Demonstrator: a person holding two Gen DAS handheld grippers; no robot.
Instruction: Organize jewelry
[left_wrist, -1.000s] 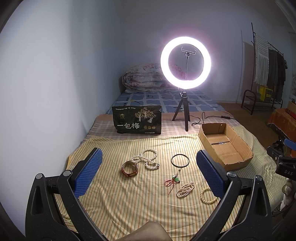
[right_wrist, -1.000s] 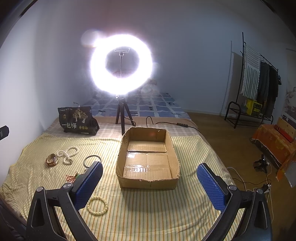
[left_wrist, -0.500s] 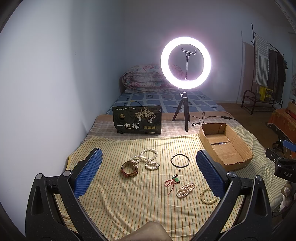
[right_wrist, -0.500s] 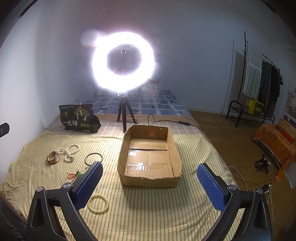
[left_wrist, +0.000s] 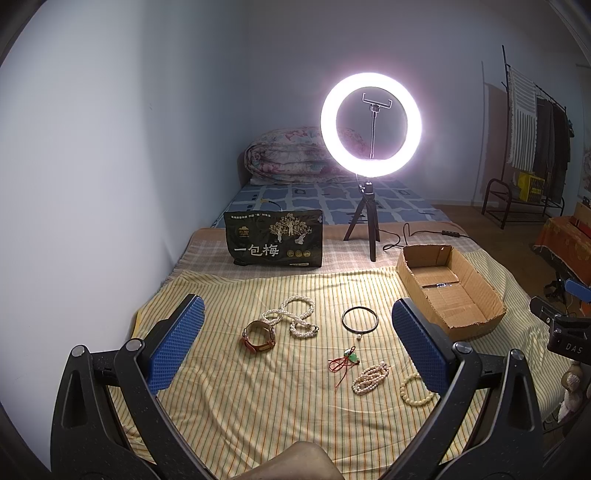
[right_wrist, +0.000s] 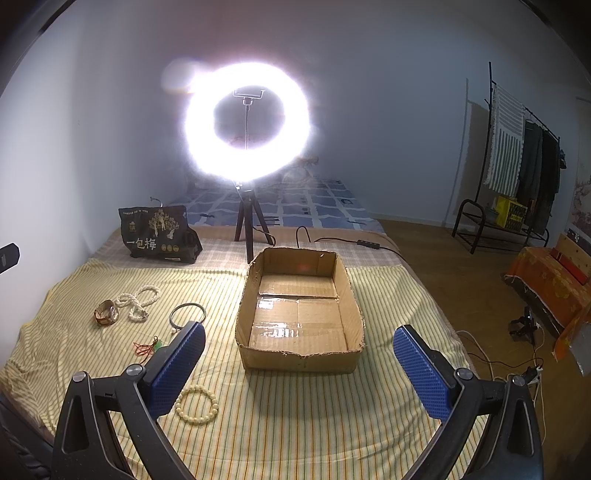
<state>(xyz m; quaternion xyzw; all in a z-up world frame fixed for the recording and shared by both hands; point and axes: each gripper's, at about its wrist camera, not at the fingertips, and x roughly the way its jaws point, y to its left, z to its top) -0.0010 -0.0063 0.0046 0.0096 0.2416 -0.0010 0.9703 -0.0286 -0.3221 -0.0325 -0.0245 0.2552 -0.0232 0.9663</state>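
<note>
Both hand-held grippers, left (left_wrist: 293, 336) and right (right_wrist: 299, 354), hang spread and empty above the bed (left_wrist: 229, 398), where scattered jewelry like the pearl necklace (left_wrist: 291, 317) could snag the cloth or spill short of the cardboard box (right_wrist: 299, 314).

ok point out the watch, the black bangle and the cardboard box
watch (left_wrist: 258, 336), left wrist view, on its band
black bangle (left_wrist: 343, 318), left wrist view, on its left rim
cardboard box (right_wrist: 300, 360), right wrist view, on its near wall
</note>
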